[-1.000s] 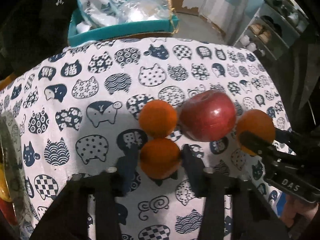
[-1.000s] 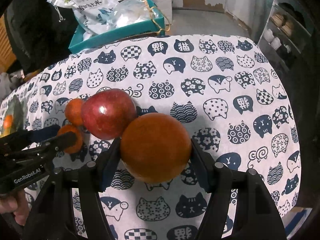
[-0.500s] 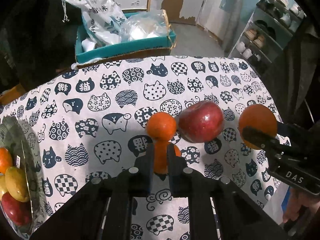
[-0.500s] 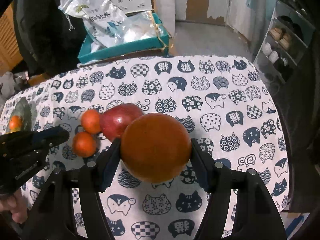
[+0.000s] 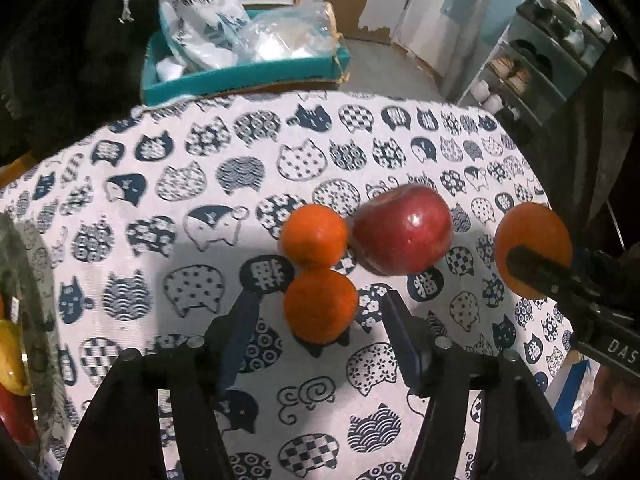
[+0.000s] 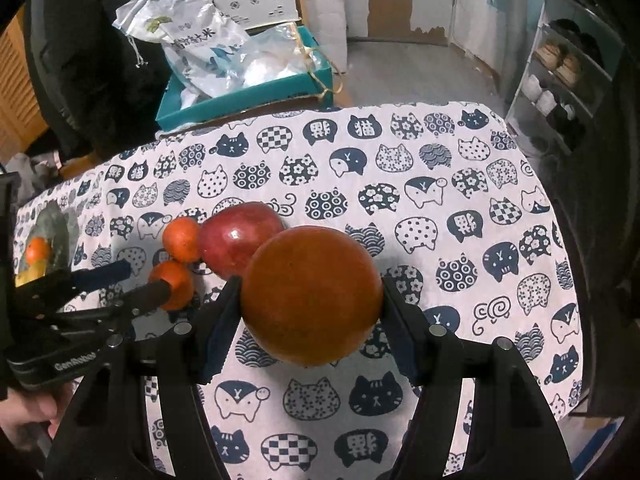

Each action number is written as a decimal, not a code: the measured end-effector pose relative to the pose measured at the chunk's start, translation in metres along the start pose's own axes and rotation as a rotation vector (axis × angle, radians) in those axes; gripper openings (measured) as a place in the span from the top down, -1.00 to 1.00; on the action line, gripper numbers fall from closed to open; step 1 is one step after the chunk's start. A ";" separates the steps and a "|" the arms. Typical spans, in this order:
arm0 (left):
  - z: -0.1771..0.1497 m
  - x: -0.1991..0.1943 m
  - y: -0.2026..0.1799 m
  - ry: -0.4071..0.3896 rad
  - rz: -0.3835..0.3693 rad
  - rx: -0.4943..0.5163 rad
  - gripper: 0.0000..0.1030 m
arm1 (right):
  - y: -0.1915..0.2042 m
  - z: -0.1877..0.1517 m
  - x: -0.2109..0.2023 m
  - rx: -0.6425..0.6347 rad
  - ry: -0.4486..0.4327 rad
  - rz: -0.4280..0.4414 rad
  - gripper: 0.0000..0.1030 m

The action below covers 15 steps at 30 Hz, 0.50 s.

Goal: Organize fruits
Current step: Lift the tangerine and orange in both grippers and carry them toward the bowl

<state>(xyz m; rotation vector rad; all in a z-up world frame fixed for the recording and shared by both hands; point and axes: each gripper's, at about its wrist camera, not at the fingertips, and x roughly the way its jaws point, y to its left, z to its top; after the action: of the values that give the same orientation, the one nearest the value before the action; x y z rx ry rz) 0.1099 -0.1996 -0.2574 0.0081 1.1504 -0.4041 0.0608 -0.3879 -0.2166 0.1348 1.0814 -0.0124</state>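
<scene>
Fruit is clustered right of centre on the cat-print cloth (image 5: 168, 208): a red apple (image 5: 402, 229), a far tangerine (image 5: 314, 234) at its 9 o'clock touching it, and a near tangerine (image 5: 320, 306) at 6 o'clock of that one. The left gripper (image 5: 320, 312) has just been opening; its jaws stand apart, the near tangerine lying between them unpressed. A large orange (image 6: 310, 294) is clamped in the right gripper (image 6: 310, 300), lifted clear of the cloth. Bare cloth is left open toward 12 and 3 o'clock up to the table's edges. A fruit bowl (image 5: 24, 280) is cut off at 9 o'clock.
</scene>
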 end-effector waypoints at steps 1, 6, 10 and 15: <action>0.000 0.004 -0.001 0.009 0.000 0.000 -0.26 | -0.001 0.000 0.001 0.001 0.002 0.000 -0.30; 0.001 0.022 -0.005 0.042 0.000 -0.001 -0.27 | -0.008 -0.001 0.010 0.012 0.019 -0.001 -0.30; 0.001 0.033 -0.005 0.063 -0.001 -0.006 -0.23 | -0.012 -0.003 0.018 0.019 0.036 -0.004 -0.30; 0.002 0.036 -0.005 0.064 0.034 0.002 0.08 | -0.014 -0.004 0.027 0.018 0.056 -0.008 -0.30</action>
<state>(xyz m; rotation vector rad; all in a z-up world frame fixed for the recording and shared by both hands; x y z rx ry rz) 0.1228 -0.2156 -0.2875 0.0422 1.2117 -0.3772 0.0686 -0.3997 -0.2437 0.1478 1.1381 -0.0258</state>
